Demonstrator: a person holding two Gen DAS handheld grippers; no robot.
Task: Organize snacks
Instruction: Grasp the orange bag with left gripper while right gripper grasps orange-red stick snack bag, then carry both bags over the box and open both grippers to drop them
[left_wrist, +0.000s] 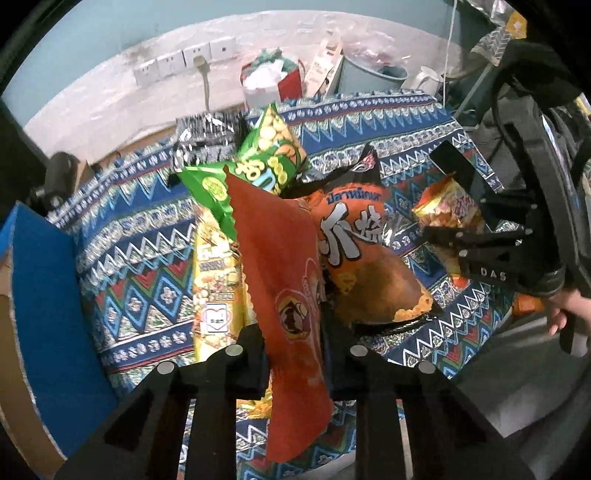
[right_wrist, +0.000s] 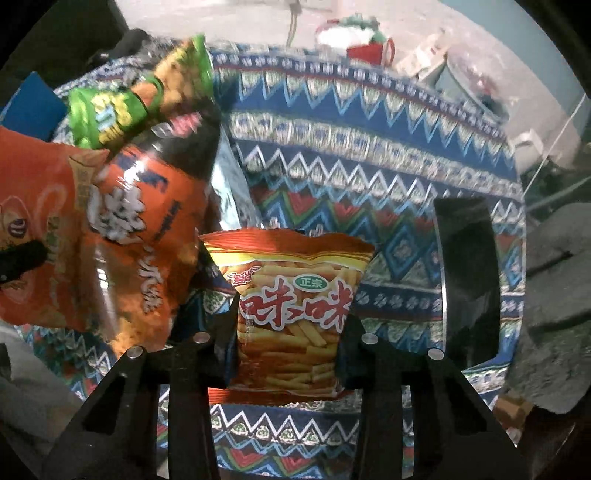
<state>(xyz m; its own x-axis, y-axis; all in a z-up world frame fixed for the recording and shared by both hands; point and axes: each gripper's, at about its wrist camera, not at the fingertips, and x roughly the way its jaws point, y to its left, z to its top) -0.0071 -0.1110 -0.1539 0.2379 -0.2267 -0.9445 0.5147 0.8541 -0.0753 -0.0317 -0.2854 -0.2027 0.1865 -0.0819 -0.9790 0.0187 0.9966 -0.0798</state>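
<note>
My left gripper (left_wrist: 295, 354) is shut on a red-orange snack bag (left_wrist: 284, 280) and holds it upright above the patterned cloth. Behind it lie a green bag (left_wrist: 258, 162), a yellow bag (left_wrist: 216, 273), an orange and black bag (left_wrist: 354, 236) and a silver packet (left_wrist: 207, 136). My right gripper (right_wrist: 288, 332) is shut on a small red and yellow bag of stick snacks (right_wrist: 291, 306); it also shows at the right of the left wrist view (left_wrist: 448, 210). To its left are the orange and black bag (right_wrist: 147, 229), the green bag (right_wrist: 136, 99) and the red-orange bag (right_wrist: 33, 221).
A blue, red and white patterned cloth (left_wrist: 140, 266) covers the table. A blue-edged cardboard box (left_wrist: 44, 295) stands at the left. At the back are wall sockets (left_wrist: 184, 61), a red gift bag (left_wrist: 273, 79) and a grey bucket (left_wrist: 369, 74). A dark slab (right_wrist: 465, 277) lies at the right.
</note>
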